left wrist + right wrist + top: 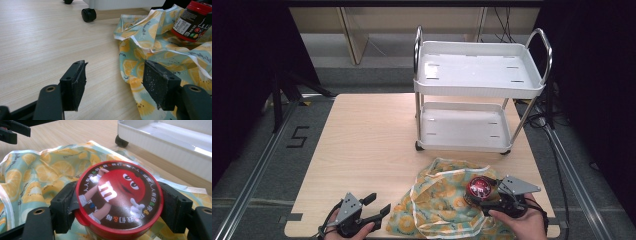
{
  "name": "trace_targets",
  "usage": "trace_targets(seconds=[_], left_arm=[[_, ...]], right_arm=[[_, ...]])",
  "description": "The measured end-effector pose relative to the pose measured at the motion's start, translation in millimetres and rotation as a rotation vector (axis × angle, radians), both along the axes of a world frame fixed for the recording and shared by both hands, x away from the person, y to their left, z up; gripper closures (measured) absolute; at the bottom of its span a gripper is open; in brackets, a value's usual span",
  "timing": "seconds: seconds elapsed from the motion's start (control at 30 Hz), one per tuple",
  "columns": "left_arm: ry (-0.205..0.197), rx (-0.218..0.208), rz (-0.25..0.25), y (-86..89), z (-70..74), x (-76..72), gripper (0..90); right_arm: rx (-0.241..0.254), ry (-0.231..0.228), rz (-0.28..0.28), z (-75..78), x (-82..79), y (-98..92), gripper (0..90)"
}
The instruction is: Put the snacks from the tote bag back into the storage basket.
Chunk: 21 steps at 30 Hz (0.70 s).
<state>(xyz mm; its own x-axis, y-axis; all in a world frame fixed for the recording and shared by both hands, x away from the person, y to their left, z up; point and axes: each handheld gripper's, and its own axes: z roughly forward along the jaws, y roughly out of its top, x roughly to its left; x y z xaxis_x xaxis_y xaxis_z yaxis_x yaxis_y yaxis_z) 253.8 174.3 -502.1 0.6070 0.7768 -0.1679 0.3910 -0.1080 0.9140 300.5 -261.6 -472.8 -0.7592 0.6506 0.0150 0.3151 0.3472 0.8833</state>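
High view: right gripper (486, 196) is clamping a red-lidded jar (480, 188) over the lemon-print cloth bag (443, 200), which is lying crumpled just in front of the white two-tier cart (477, 85). Left gripper (377, 206) is resting with jaws spread, just left of the bag.

Left gripper view: jaws are gaping, nothing between them; the bag's thin fabric (160, 52) is folding softly, white piping along its hem. Jar (190, 21) is hanging tilted above the bag.

Right gripper view: pads are pressing the round glossy lid (120, 197) at its rim. Judgement: the lid is slick, so squeeze evenly and lift the bag's mouth with the free gripper first.
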Motion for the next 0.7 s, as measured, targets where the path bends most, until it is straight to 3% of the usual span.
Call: trace_targets(seconds=[0.23, 0.27, 0.33, 0.4, 0.47, 0.5, 0.6, 0.63, 0.7], left_arm=[[0.006, 0.003, 0.009, 0.2, 0.3, -0.6, 34.7], [0.01, 0.026, 0.016, 0.9, 1.7, -1.3, 34.7], [0.004, 0.003, 0.007, 0.5, 0.4, -0.4, 34.7], [0.004, -0.002, 0.007, 0.3, 0.3, -0.5, 34.8], [0.004, -0.002, 0.007, 0.4, 0.3, -0.5, 34.8], [0.003, -0.002, 0.007, 0.4, 0.3, -0.5, 34.8], [-0.002, 0.002, 0.003, 0.9, 0.5, -0.2, 34.8], [-0.002, 0.001, 0.003, 0.9, 0.4, -0.1, 34.8], [0.004, -0.003, 0.009, 0.3, 0.3, -0.4, 34.8]], right_arm=[[0.001, 0.008, 0.005, 1.6, 0.2, 0.3, 26.3], [0.002, 0.007, 0.002, 2.0, 0.0, 0.3, 26.4], [0.021, 0.023, -0.011, 2.5, -1.1, 1.2, 26.4], [0.001, -0.02, -0.019, 3.5, 0.3, 0.1, 26.4], [0.014, 0.007, -0.03, 4.0, -2.0, 1.5, 26.4], [0.007, -0.006, -0.021, 4.5, -0.7, 0.9, 26.4], [0.015, 0.013, -0.022, 6.0, -1.3, 1.4, 26.4], [0.009, -0.023, -0.027, 6.5, 0.0, 1.0, 26.4], [0.02, 0.001, -0.025, 8.0, -1.2, 2.2, 26.4]])
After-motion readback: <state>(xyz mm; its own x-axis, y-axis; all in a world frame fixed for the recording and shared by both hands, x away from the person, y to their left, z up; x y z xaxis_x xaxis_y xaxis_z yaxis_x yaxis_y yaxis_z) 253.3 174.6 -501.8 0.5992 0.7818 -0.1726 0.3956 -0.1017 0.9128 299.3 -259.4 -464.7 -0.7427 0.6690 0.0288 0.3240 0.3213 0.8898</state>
